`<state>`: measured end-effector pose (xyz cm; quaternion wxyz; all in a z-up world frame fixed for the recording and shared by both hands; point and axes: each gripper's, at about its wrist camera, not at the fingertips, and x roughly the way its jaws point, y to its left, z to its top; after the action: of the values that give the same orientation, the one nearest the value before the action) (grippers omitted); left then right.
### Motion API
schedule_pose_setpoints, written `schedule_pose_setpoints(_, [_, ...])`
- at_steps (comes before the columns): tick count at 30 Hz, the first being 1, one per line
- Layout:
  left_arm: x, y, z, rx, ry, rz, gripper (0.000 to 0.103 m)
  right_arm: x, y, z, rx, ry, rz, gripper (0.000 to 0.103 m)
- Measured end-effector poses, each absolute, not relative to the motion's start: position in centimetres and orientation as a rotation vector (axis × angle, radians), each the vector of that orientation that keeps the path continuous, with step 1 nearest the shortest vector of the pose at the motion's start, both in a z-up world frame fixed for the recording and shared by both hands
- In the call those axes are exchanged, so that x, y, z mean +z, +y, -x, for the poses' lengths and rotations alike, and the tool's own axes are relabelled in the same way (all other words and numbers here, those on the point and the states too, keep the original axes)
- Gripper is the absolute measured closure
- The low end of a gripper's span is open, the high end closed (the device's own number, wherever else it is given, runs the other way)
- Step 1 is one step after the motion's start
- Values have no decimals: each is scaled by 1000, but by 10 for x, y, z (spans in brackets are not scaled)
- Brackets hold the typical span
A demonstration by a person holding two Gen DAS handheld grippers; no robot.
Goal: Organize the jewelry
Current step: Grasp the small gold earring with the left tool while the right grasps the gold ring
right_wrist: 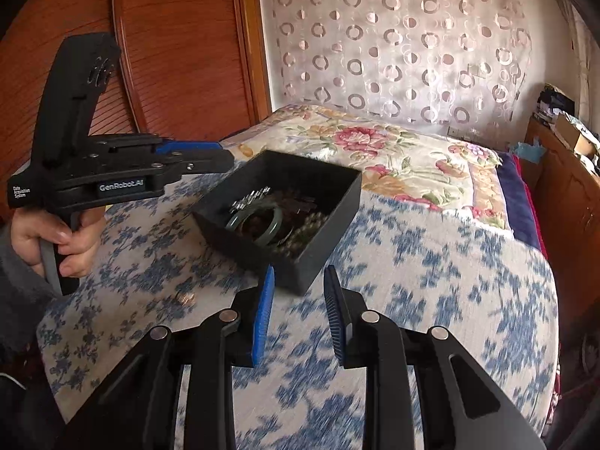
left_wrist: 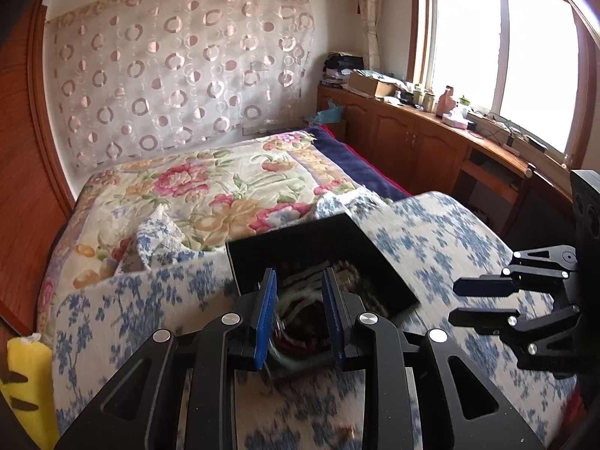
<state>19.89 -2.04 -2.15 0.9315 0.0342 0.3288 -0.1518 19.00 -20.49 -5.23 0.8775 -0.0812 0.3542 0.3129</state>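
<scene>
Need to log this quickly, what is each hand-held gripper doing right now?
Left hand-held gripper: open, empty, above the black box of jewelry.
Right hand-held gripper: open, empty, beside the box.

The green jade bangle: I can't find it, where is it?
In the right wrist view, the green jade bangle lies inside the black open box on the blue-flowered cloth, beside the beaded strands.

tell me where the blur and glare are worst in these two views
Left wrist view: the window is blown out white, and the cloth and box are smeared by motion. Right wrist view: the cloth streaks near the right gripper, while the box stays fairly sharp; both views bend straight edges.
</scene>
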Motion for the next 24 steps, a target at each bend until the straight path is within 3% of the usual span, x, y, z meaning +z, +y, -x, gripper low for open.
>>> schedule_pose_setpoints(10, [-53, -14, -151, -331, 753, -57, 79, -81, -204, -144, 655, 822, 186, 73])
schedule_pose_setpoints(15, [-72, -17, -139, -314, 783, -91, 71, -96, -198, -127, 677, 870, 203, 73])
schedule_pose_setpoints(24, [-89, -20, -130, -329, 829, -97, 70, -105, -180, -109, 697, 876, 281, 73])
